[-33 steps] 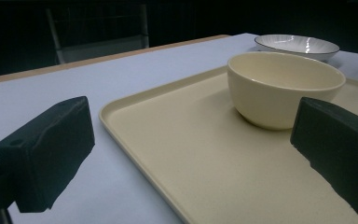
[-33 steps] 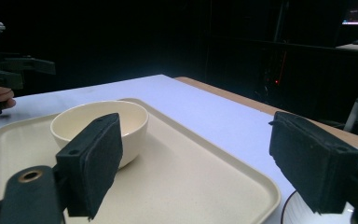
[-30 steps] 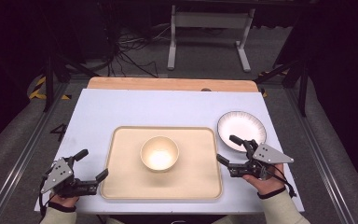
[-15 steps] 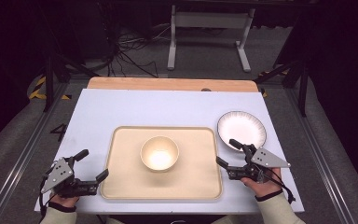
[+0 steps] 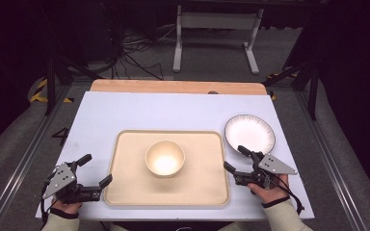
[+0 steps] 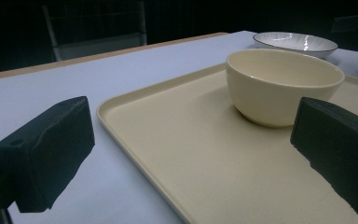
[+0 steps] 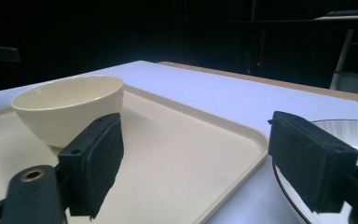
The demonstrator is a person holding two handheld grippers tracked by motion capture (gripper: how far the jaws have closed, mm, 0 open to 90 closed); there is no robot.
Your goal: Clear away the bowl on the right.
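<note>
A cream bowl (image 5: 165, 158) stands upright at the centre of a beige tray (image 5: 125, 187) on the white table (image 5: 139, 113). A white plate (image 5: 249, 133) with a dark rim lies on the table just beside the tray's far right corner. The left gripper (image 5: 95, 169) rests at the tray's near left corner, its fingers (image 6: 46, 151) spread wide with nothing between them, straddling the tray's edge. The right gripper (image 5: 237, 159) sits between the tray's right edge and the plate, its fingers (image 7: 95, 161) likewise apart and empty. Both grippers point toward the bowl and stand well apart from it.
</note>
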